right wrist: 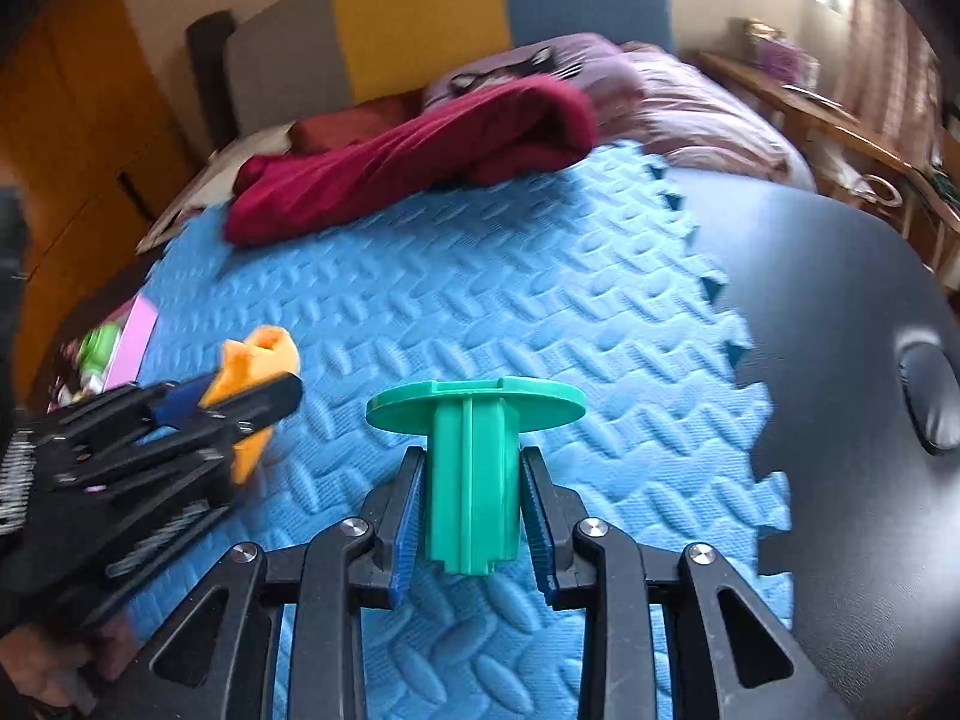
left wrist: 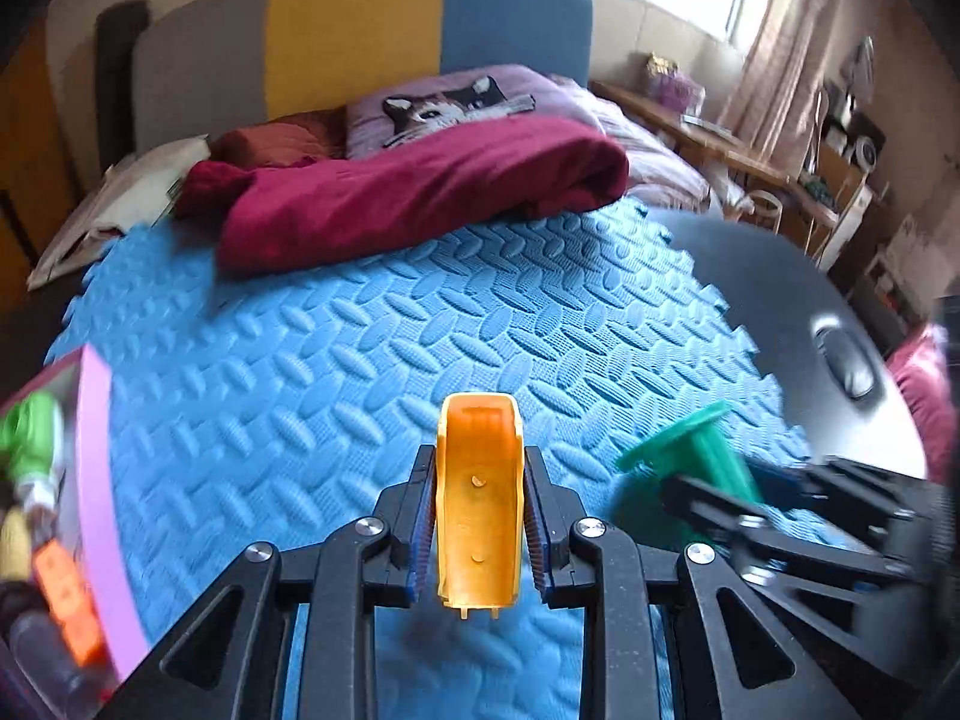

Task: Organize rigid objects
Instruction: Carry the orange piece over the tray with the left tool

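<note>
Left hand-held gripper (left wrist: 478, 516) pinching orange plastic piece (left wrist: 478, 498), right hand-held gripper (right wrist: 472, 510) pinching green flanged piece (right wrist: 474, 468)

A crumpled dark red blanket (left wrist: 414, 192) lies at the far edge of the blue foam mat (left wrist: 372, 360). Behind it sits a purple pillow (left wrist: 456, 105) with what looks like a cat face. The mat covers part of a black table (right wrist: 840, 312).

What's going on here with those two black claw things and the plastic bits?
A person is working two hand-held tongs over a blue foam mat laid on a dark table. The left tongs are clamped on an orange plastic piece; the right tongs grip a green plastic spool-like part by its stem. Both pieces are held above the mat. A box of toys sits at the left edge.
</note>
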A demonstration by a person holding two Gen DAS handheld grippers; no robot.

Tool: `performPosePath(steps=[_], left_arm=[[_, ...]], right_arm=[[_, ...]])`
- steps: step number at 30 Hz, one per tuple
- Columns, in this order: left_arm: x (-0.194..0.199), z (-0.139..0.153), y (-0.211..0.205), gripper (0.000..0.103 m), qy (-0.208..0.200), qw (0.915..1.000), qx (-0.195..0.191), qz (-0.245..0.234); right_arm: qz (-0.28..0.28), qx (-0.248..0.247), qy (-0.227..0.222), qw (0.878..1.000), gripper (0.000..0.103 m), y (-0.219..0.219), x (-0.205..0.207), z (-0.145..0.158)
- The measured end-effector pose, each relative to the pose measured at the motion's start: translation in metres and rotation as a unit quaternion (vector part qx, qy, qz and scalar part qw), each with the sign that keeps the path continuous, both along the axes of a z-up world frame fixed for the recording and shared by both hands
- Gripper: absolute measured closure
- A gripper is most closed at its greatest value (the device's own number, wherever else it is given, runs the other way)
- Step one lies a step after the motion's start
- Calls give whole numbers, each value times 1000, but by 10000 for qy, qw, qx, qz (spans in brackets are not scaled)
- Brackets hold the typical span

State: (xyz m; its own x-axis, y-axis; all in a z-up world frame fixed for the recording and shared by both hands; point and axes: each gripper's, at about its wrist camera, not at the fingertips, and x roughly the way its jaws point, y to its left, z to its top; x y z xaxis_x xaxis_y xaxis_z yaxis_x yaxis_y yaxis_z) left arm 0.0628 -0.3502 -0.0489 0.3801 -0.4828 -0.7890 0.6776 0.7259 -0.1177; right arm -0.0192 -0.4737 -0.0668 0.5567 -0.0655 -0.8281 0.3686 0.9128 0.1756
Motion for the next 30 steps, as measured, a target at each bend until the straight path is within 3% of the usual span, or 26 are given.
performPosePath(steps=[5, 20, 23, 30], left_arm=[[-19, 9, 32, 76, -88, 9998, -130, 124], [-58, 31, 92, 76, -661, 9968, -271, 346], [-62, 35, 101, 76, -727, 9962, -308, 371], [-62, 37, 121, 76, -677, 9955, -412, 512]], right_arm=[[121, -171, 156, 9997, 73, 8, 5, -6], [142, -476, 84, 9987, 72, 12, 6, -9], [177, -438, 24, 9989, 65, 13, 6, -9], [189, -633, -21, 9978, 61, 19, 7, -10]])
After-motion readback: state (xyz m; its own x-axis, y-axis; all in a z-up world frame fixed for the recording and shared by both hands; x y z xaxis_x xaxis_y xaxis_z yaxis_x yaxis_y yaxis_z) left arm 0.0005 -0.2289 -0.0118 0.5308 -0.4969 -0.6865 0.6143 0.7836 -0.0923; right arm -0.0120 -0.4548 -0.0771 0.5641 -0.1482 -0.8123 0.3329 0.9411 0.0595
